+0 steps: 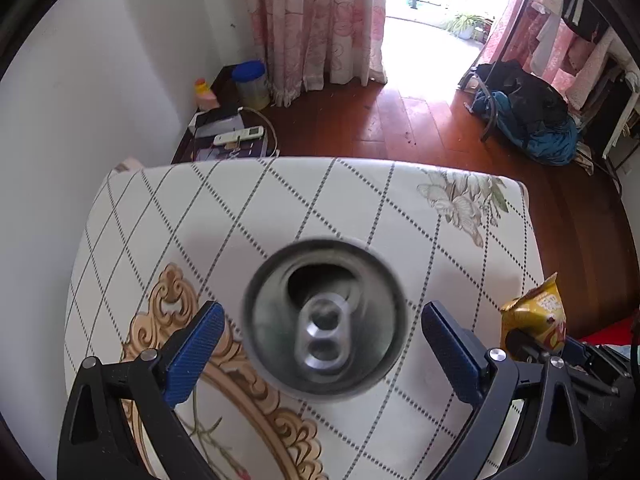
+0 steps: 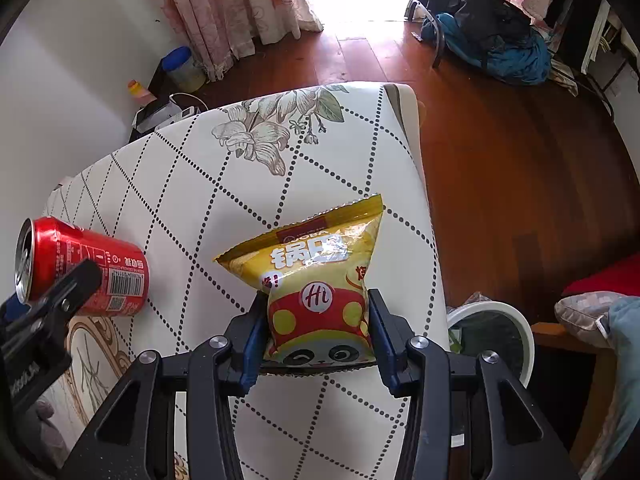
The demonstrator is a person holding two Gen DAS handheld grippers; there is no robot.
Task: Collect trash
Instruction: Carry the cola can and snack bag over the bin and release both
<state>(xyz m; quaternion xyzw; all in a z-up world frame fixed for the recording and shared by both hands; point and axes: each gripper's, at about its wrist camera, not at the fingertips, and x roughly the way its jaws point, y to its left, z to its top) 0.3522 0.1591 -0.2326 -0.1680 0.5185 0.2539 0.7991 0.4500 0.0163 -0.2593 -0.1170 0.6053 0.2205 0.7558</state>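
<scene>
A red soda can [image 2: 86, 268] lies on its side on the patterned table [image 2: 208, 184]. In the left wrist view its opened top [image 1: 324, 316] faces the camera, between the blue pads [image 1: 192, 354] of my left gripper [image 1: 322, 354]. The jaws stand wide apart and do not touch the can. My right gripper [image 2: 316, 334] is shut on a yellow snack bag [image 2: 316, 276] and holds it upright over the table. The bag also shows in the left wrist view [image 1: 536, 316].
A white-rimmed trash bin [image 2: 496, 336] with a dark liner stands on the floor right of the table. A low stand with a jar [image 1: 250, 84] and remote [image 1: 238, 136] is beyond the far edge. A pile of clothes [image 1: 524, 120] lies on the wooden floor.
</scene>
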